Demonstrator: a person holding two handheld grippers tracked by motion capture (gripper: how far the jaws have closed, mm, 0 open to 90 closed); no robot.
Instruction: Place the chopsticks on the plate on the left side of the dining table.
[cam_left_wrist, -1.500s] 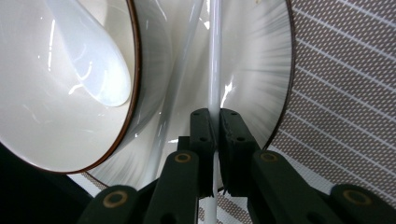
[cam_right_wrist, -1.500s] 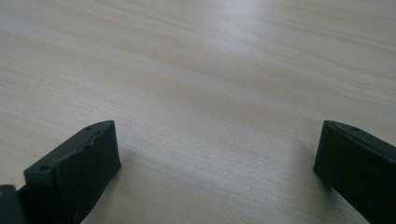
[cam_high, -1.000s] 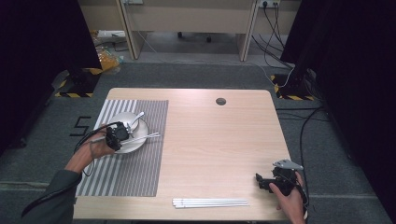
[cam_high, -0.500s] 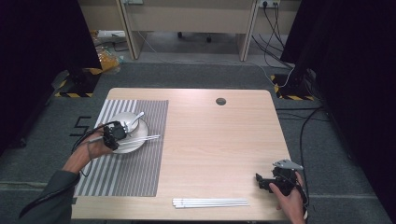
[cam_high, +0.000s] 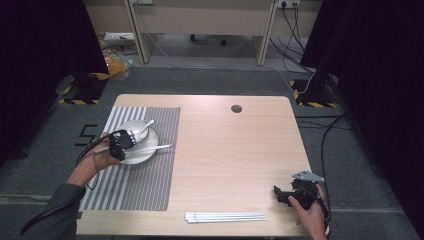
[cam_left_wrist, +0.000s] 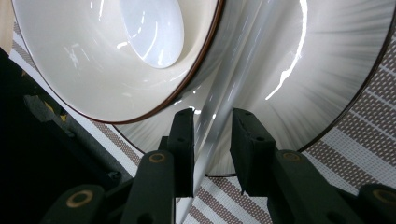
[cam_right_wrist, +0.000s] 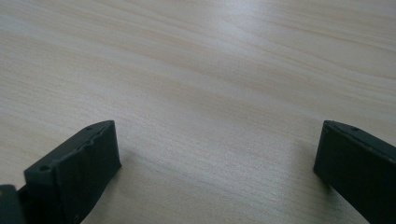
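Pale wood-grain table (cam_high: 230, 150) stands on grey carpet, with a grey-and-white striped placemat (cam_high: 135, 185) over its left part. On the mat, right at the tip of the left gripper (cam_high: 122, 142), sits a white plate (cam_high: 145, 152) with a thin brown rim; a smaller cream bowl (cam_left_wrist: 93, 60), also edged in brown, rests on it just beyond the jaws. Its inside is glossy and catches streaks of light. A long silvery utensil handle (cam_left_wrist: 219, 121) lies across the plate and runs between the left gripper's jaws, which have just been opening; in the left gripper view a narrow gap shows on each side of the handle, so the pads no longer press on it. In the high view a second utensil (cam_high: 146, 128) leans out of the bowl on the far side of that gripper.

Well apart, near the table's near right corner, the right gripper (cam_high: 285, 195) is held low over bare wood with its jaws spread wide and nothing between them. White chopsticks (cam_high: 225, 217) lie to its left along the near edge.
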